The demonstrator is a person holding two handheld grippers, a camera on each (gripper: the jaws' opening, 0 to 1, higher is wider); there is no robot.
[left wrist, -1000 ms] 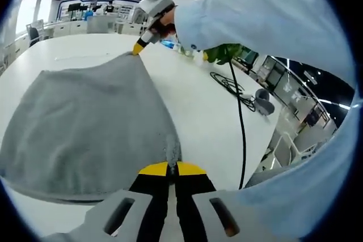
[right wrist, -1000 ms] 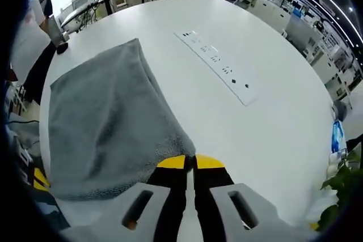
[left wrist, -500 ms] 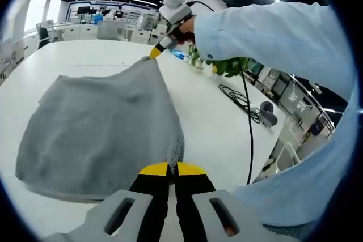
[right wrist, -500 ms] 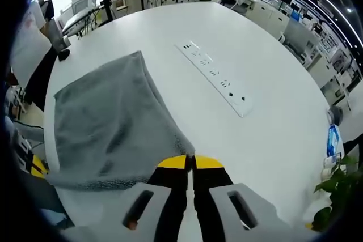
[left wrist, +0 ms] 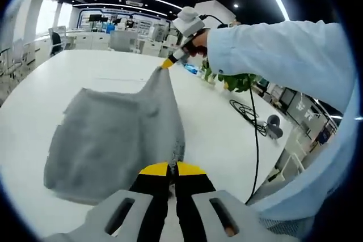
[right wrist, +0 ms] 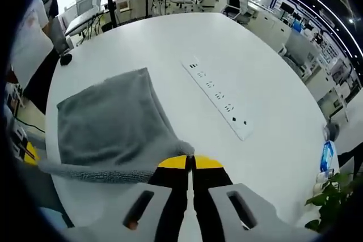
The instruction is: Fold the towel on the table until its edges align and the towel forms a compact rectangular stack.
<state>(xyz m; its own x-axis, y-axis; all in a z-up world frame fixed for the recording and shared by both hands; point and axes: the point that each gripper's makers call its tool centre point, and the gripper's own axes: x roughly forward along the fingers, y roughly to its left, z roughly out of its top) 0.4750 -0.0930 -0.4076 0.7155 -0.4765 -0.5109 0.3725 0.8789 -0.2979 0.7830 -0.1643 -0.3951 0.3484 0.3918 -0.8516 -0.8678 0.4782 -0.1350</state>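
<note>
a grey, soft terry-cloth towel (left wrist: 113, 140) lies across the round white table (left wrist: 39, 89), occupying the centre and lower left of the left gripper view and the left centre of the right gripper view. the left gripper (left wrist: 172, 168), yellow-tipped with black jaws, has its jaws pressed together on one corner of the towel at the bottom centre of its own view. the right gripper (right wrist: 190, 162) is likewise clamped on the adjacent corner at the bottom centre of its view, and appears from outside in the upper centre of the left gripper view, held by a person in a light blue sleeve (left wrist: 272, 49). the edge between the two pinched corners is raised off the surface and pulled fairly taut, while the far portion rests on the table. judgement: the cloth is light and limp, drapes and wrinkles freely, is not fragile, and should grip well; it will sag in the middle unless kept in tension. the corners are the sound holding points, as taken. a long white power strip (right wrist: 221, 97) lies well apart from the towel, centre right of the right gripper view.
</note>
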